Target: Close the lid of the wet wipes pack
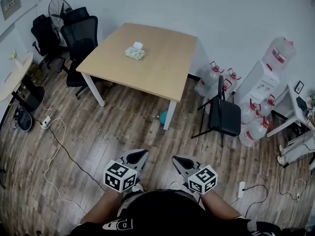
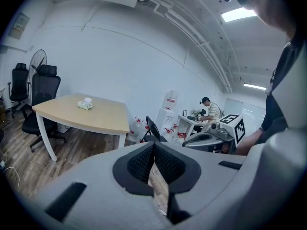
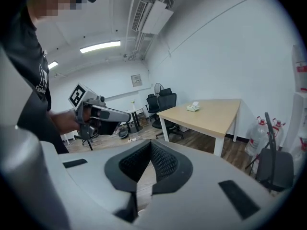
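Lying on the wooden table (image 1: 160, 70) is a wet wipes pack (image 1: 134, 53)

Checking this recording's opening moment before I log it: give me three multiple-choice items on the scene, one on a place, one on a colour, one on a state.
1. Where does the pale green wet wipes pack lie?
A) on the light wooden table
B) on an office chair
C) between a gripper's jaws

2. What colour are the seat and back of the metal-framed folding chair?
A) red
B) black
C) white

3. How do the jaws of the right gripper stand?
A) wide apart
B) closed on the pack
C) together, holding nothing

Answers:
1 A: the pack sits on the tabletop, far from both grippers.
2 B: the head view shows both parts as black.
3 C: in the right gripper view the pads meet with nothing between them.
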A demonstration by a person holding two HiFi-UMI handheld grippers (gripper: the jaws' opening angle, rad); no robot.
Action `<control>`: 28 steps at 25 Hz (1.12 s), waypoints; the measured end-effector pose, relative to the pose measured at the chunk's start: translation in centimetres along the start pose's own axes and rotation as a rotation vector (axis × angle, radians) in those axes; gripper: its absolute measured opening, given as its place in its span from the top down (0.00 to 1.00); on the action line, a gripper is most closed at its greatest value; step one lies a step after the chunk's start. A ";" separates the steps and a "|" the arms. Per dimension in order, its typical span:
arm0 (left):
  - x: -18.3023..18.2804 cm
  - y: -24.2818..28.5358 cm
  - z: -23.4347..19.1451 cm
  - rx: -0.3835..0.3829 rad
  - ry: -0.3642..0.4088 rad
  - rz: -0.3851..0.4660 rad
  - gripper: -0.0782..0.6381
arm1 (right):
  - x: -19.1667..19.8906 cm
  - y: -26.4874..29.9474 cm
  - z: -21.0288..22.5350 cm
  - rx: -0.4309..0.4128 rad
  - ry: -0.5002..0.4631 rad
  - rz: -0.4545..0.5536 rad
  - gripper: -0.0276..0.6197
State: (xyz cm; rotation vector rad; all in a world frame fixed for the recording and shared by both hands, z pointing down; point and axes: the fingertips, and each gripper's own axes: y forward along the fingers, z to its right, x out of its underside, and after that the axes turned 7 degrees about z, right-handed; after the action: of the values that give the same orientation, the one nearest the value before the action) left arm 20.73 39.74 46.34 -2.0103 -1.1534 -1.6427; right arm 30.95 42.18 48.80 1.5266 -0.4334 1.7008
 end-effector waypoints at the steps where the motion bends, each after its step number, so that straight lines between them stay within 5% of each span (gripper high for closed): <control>1: -0.1 -0.3 -0.4 0.000 -0.007 0.003 0.87 | 0.0 0.5 -0.3 -0.005 -0.002 -0.004 0.95; 19: 1.7 -9.9 -11.9 -0.050 -0.058 -0.002 0.87 | 0.6 12.5 -7.9 -0.020 0.031 -0.053 0.95; 28: 0.9 -9.6 -15.4 -0.046 -0.073 -0.004 0.87 | -0.6 16.0 -6.2 0.003 0.072 -0.058 0.95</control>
State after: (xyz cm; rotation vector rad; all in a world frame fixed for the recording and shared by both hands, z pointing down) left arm 3.24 35.88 49.45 -2.1140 -1.1547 -1.6247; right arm 14.96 36.32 50.91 1.4609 -0.3468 1.7064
